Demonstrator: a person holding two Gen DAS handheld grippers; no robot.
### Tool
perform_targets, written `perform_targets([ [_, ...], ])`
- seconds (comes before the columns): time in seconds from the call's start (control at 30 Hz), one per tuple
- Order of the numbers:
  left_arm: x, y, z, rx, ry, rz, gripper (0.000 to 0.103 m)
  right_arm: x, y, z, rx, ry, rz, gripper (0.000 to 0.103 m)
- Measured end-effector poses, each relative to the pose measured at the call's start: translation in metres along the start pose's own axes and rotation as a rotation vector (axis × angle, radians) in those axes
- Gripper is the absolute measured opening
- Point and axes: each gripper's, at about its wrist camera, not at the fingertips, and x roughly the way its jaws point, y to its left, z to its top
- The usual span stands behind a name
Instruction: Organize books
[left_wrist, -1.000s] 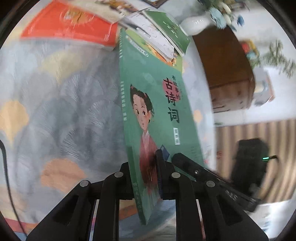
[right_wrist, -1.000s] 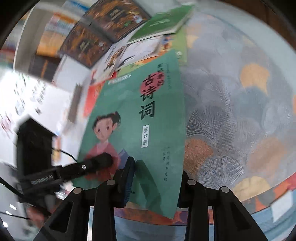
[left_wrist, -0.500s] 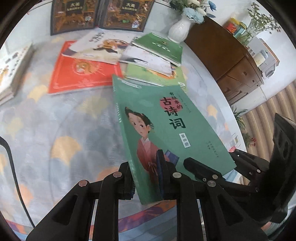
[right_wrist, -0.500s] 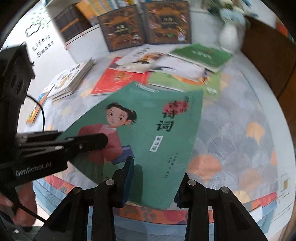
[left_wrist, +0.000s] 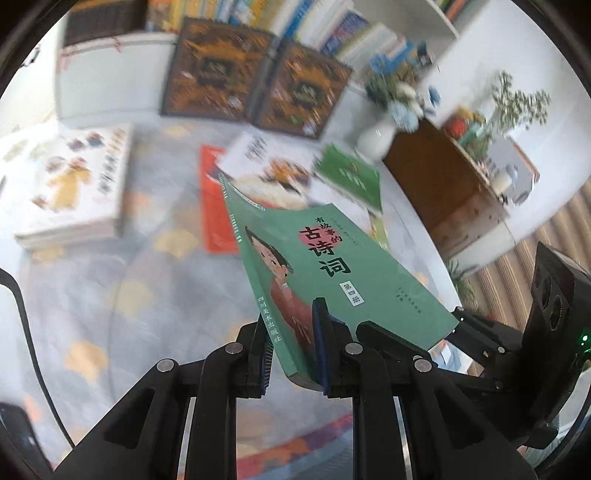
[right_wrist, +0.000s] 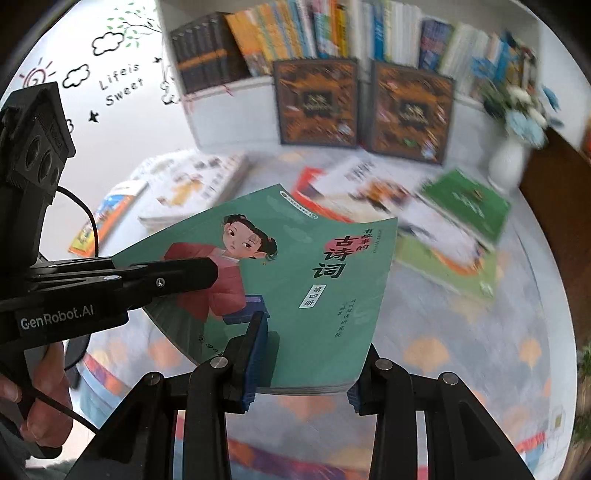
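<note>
- The left gripper (left_wrist: 291, 354), a black two-finger tool with blue pads, is clamped on the spine-side lower corner of a thin teal-green paperback book (left_wrist: 332, 280); one pad lies on the front cover, the other behind the spine.
- The right gripper (right_wrist: 301, 363) grips the same paperback (right_wrist: 295, 280) at its bottom edge, its left pad pressed on the cover and its right finger at the lower corner by the page edges.
- The paperback is held between both grippers in the air above the tablecloth, tilted, its cover slightly bowed.
- Its cover shows a cartoon girl in a red robe, a red circle behind dark Chinese title characters, and a small white label.
- Beyond the grippers, on the pale fan-patterned tablecloth (right_wrist: 461, 332), lie a red flat book (left_wrist: 212, 210), a bright green book (right_wrist: 467, 206) and a stack of white picture books (left_wrist: 66, 188).
- Farther off, two dark brown ornate books (right_wrist: 364, 105) stand upright beside a white vase (right_wrist: 506, 166) of flowers.
</note>
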Motion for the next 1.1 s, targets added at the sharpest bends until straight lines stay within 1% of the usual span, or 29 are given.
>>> perform_targets([
  [0.13,-0.026,0.052,0.019,-0.039,-0.057,0.015,0.016,0.022,0.044,0.034,-0.012,-0.014,0.047,0.037],
  [0.27,-0.044,0.115,0.038,-0.083,-0.1,0.053,0.016,0.058,0.094,0.066,-0.051,-0.017,0.095,0.038],
  [0.4,-0.048,0.166,0.047,-0.128,-0.116,0.092,0.016,0.102,0.137,0.089,-0.076,0.017,0.128,0.038],
  [0.5,-0.044,0.205,0.055,-0.179,-0.117,0.097,0.016,0.13,0.161,0.104,-0.075,0.044,0.129,0.038],
  [0.6,-0.039,0.232,0.061,-0.212,-0.123,0.094,0.015,0.151,0.174,0.12,-0.078,0.056,0.108,0.038],
  [0.7,-0.029,0.251,0.068,-0.245,-0.112,0.092,0.015,0.17,0.177,0.137,-0.059,0.077,0.079,0.04],
  [0.77,-0.023,0.262,0.072,-0.26,-0.109,0.094,0.015,0.18,0.176,0.145,-0.044,0.088,0.082,0.04],
  [1.0,-0.005,0.288,0.089,-0.277,-0.089,0.103,0.015,0.215,0.176,0.166,-0.008,0.134,0.062,0.04],
  [1.1,-0.002,0.296,0.087,-0.294,-0.083,0.114,0.015,0.228,0.17,0.171,0.027,0.163,0.058,0.04],
])
